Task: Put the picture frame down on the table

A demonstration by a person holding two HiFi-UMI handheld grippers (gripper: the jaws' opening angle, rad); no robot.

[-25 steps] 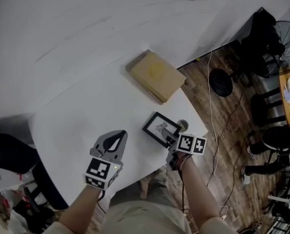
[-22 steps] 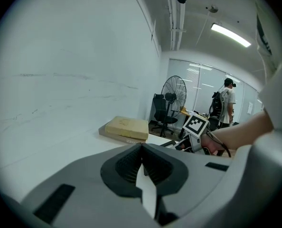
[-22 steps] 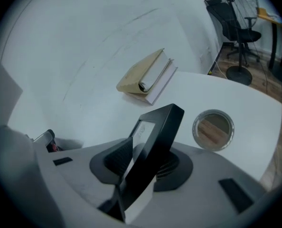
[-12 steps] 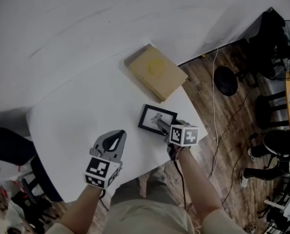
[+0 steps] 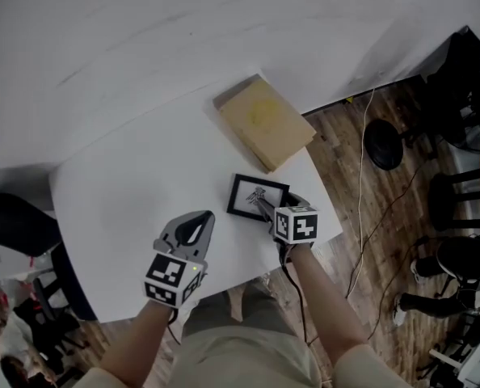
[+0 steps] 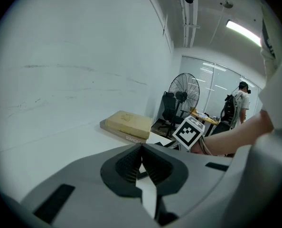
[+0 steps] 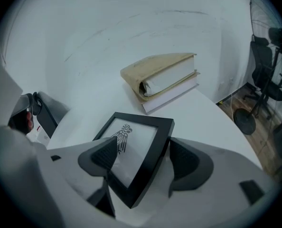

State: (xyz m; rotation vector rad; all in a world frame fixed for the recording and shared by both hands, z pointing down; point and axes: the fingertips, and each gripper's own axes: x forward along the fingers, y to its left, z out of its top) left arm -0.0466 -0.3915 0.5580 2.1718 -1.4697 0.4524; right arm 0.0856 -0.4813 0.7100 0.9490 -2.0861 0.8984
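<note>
As picture frame [image 5: 257, 196] lies on table [image 5: 119, 188], right tool [image 7: 143, 147] spread, left tool [image 6: 142, 151] closed

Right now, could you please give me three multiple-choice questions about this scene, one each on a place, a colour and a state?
1. Where is the tan book relative to the picture frame?
A. Beyond it, nearer the wall
B. Under it
C. On the floor

2. What colour is the frame's border?
A. White
B. Black
C. Gold

3. How do the right gripper's jaws stand?
A. Clamped on the book
B. Shut and empty
C. Apart, with the frame between them

Answers: 1 A, both lie on the table, the book farther out; 2 B, the border is black; 3 C, a gap shows beside the frame's edge.
</note>
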